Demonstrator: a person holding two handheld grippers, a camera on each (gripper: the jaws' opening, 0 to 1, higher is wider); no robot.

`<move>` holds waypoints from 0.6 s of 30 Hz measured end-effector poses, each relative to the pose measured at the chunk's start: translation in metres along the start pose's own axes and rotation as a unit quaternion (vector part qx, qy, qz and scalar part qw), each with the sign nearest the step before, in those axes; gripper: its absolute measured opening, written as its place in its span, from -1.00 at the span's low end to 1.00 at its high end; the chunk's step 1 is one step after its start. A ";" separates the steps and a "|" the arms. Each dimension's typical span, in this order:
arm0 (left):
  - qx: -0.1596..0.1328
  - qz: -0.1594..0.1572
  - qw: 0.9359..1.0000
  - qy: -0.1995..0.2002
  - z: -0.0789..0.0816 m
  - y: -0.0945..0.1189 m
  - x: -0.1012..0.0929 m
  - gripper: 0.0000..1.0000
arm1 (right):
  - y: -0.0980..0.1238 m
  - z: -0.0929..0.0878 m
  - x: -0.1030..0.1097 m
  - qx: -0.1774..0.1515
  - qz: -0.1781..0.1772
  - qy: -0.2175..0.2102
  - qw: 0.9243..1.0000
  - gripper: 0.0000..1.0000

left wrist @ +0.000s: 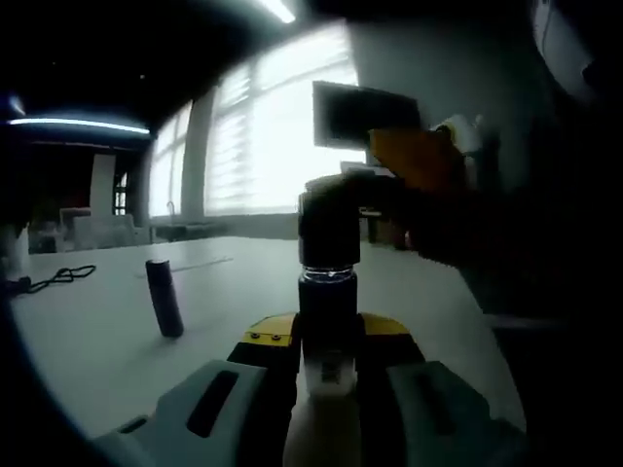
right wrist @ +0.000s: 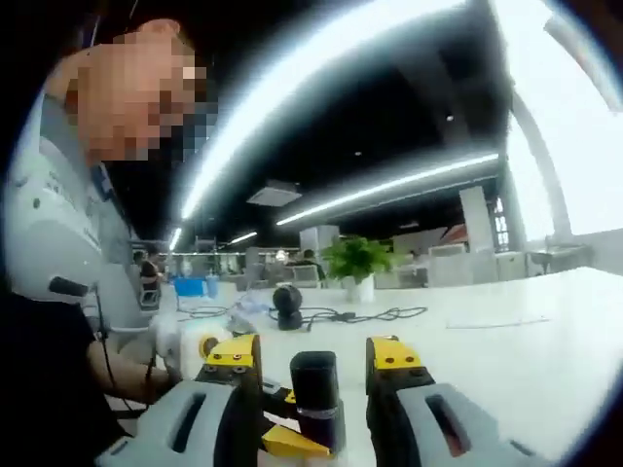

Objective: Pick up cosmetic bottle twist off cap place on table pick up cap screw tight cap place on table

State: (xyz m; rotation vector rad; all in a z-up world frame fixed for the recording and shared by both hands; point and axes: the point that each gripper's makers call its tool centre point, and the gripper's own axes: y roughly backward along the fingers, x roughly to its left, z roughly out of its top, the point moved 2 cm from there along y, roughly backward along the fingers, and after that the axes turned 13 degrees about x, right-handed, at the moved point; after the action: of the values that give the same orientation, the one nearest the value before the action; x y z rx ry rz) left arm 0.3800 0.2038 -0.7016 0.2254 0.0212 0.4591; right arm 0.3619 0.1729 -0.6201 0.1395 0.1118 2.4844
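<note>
Left gripper point(left wrist: 329, 365): my fingers are clamped on the cosmetic bottle point(left wrist: 327, 292), holding it upright above the white surface point(left wrist: 107, 331). The bottle's clear neck band and its dark cap point(left wrist: 329, 226) stand above my yellow-tipped fingers. The right gripper point(left wrist: 419, 165) reaches in from the right at cap height; its orange and dark body sits against the cap, though backlight from the windows point(left wrist: 263, 136) leaves the exact contact unclear.

A second dark cylinder point(left wrist: 164, 298) stands on the surface to the left, leaning slightly, well apart from the held bottle. A black cable point(left wrist: 60, 277) lies farther left near the surface edge.

Right gripper point(right wrist: 313, 375): the cap point(right wrist: 313, 381) and the top of the bottle sit between my two yellow-tipped fingers point(right wrist: 232, 352). The fingers stand apart, with a gap visible on each side of the cap, so they are not closed on it. Beyond, on the surface point(right wrist: 506, 341), I note a black round device point(right wrist: 286, 305), a cable point(right wrist: 370, 314) and a potted plant point(right wrist: 356, 261). A person in a grey top point(right wrist: 58, 233) is at the left of this view.
</note>
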 end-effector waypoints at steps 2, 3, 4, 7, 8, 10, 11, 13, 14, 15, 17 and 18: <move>0.000 -0.004 1.000 0.003 0.000 0.000 0.000 -0.76 | 0.000 -0.003 -0.001 0.016 0.040 0.003 0.999 -0.27; 0.000 -0.007 1.000 0.004 0.000 0.000 -0.001 -0.76 | 0.001 -0.003 0.000 0.021 0.066 0.003 0.998 -0.26; 0.000 -0.012 1.000 0.006 0.000 0.000 -0.001 -0.76 | 0.002 -0.004 -0.002 0.028 0.083 0.002 0.996 -0.26; -0.001 -0.019 1.000 0.006 0.000 0.000 -0.003 -0.76 | 0.001 -0.005 -0.003 0.050 0.130 0.022 0.990 -0.26; -0.001 -0.022 1.000 0.006 0.000 0.001 -0.004 -0.76 | 0.002 -0.007 -0.003 0.060 0.149 0.027 0.987 -0.26; -0.001 -0.027 1.000 0.005 0.000 0.001 -0.006 -0.76 | -0.002 -0.011 -0.010 0.080 0.164 0.053 0.982 -0.27; -0.001 -0.029 1.000 0.004 0.000 0.001 -0.007 -0.76 | -0.002 -0.012 -0.009 0.085 0.175 0.061 0.979 -0.31; -0.001 -0.033 0.999 0.005 0.000 0.001 -0.008 -0.76 | -0.002 -0.015 -0.004 0.100 0.218 0.068 0.968 -0.32; -0.001 -0.035 0.999 0.005 0.000 0.001 -0.009 -0.76 | -0.002 -0.016 0.001 0.103 0.234 0.078 0.964 -0.36; -0.001 -0.036 0.999 0.005 0.000 0.001 -0.009 -0.76 | -0.004 -0.017 0.001 0.109 0.246 0.087 0.959 -0.37; -0.001 -0.038 0.999 0.004 0.000 0.001 -0.010 -0.76 | -0.006 -0.014 -0.002 0.107 0.250 0.099 0.957 -0.46; -0.001 -0.039 0.999 0.004 0.000 0.001 -0.011 -0.76 | -0.007 -0.013 -0.003 0.107 0.258 0.100 0.955 -0.48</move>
State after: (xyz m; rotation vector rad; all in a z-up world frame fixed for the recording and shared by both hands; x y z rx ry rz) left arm 0.3697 0.2002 -0.7013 0.2199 0.0380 0.3820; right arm 0.3672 0.1759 -0.6343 0.0055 0.4880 2.9994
